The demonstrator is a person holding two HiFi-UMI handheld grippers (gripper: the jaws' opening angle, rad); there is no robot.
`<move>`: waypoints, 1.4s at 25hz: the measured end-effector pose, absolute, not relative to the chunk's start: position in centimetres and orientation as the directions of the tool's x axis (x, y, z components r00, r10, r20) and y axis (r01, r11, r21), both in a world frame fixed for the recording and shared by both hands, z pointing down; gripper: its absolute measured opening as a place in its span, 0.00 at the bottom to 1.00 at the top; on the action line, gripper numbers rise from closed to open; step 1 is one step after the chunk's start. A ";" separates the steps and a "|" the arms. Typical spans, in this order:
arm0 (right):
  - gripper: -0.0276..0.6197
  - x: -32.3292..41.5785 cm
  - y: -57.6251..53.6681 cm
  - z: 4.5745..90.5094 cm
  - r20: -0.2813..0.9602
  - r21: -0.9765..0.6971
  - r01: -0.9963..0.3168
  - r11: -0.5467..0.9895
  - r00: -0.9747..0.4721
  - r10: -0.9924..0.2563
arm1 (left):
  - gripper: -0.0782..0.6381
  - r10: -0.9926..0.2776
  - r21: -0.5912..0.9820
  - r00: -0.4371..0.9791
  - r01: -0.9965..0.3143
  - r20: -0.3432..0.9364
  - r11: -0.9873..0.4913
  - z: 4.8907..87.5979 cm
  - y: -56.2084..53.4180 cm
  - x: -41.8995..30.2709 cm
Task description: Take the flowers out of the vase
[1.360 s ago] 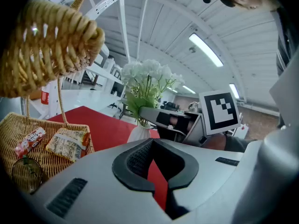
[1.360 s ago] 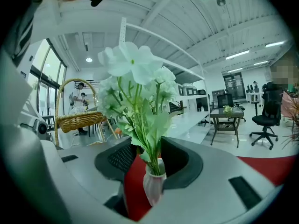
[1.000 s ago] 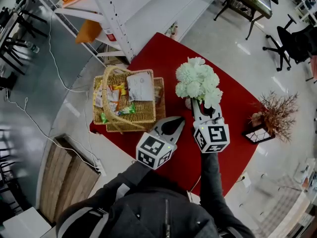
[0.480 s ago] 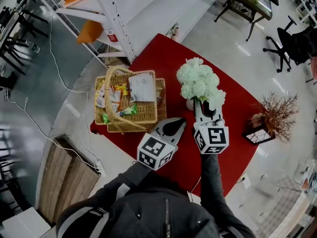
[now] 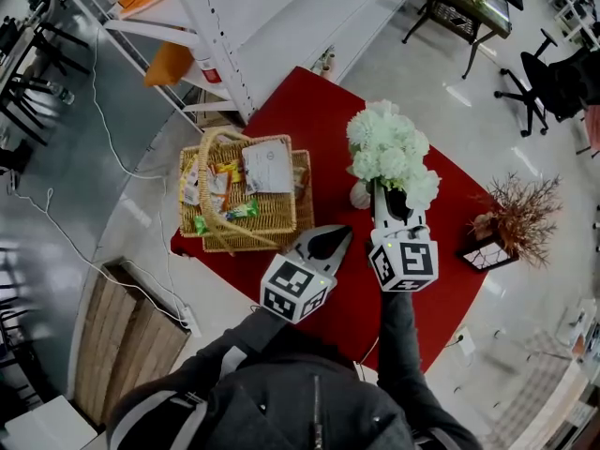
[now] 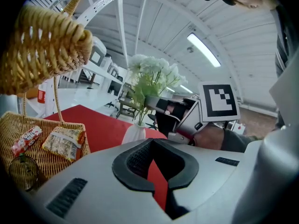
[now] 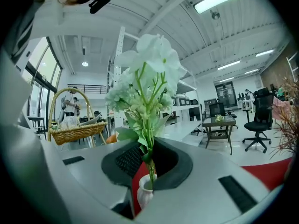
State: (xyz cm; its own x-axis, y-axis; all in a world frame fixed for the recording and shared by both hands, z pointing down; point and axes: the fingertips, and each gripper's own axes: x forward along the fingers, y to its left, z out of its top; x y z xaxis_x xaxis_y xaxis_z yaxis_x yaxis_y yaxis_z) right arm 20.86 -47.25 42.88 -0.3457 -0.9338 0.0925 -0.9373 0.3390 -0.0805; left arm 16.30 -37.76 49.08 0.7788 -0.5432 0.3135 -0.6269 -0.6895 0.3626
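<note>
A bunch of white flowers (image 5: 389, 153) on green stems stands in a small white vase (image 5: 360, 195) on the red table (image 5: 309, 111). My right gripper (image 5: 382, 193) reaches in level from the near side. Its jaws have just been closing and now pinch the stems just above the vase's mouth. In the right gripper view the stems (image 7: 148, 160) run up between the jaws, with the vase (image 7: 144, 195) below them. My left gripper (image 5: 345, 232) is shut and empty. It rests over the red table between the basket and the vase. The left gripper view shows the flowers (image 6: 152, 76) and vase (image 6: 134, 133) ahead.
A wicker basket (image 5: 281, 225) with snack packets and a tall handle stands left of the vase. A dried plant in a black pot (image 5: 511, 221) sits at the table's right edge. White shelving (image 5: 234, 26) stands behind the table.
The right gripper's jaws have closed on the stems. The flower heads have shifted a little to the right and away. The left gripper has not moved.
</note>
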 end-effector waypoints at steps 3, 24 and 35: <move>0.11 21.3 -47.2 41.3 0.043 -0.085 -0.940 0.329 -0.333 -0.942 | 0.12 -0.540 0.363 0.782 -0.623 0.310 -0.693 48.9 -37.6 16.5; 0.11 22.3 -44.8 34.2 -0.157 -0.120 -0.934 0.335 -0.316 -0.936 | 0.12 -0.553 0.336 0.782 -0.624 0.289 -0.706 47.6 -37.4 16.2; 0.11 23.2 -40.9 31.7 -0.170 -0.090 -0.948 0.306 -0.288 -0.942 | 0.12 -0.541 0.303 0.805 -0.593 0.244 -0.746 45.3 -35.6 17.0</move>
State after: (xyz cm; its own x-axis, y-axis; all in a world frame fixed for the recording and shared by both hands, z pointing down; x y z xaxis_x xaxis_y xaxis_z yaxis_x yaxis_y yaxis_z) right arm 23.24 -40.87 31.65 -0.2883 -0.9423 -0.1701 -0.9477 0.3062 -0.0904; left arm 16.99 -35.55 45.34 0.8048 -0.5410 0.2440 -0.5933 -0.7457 0.3033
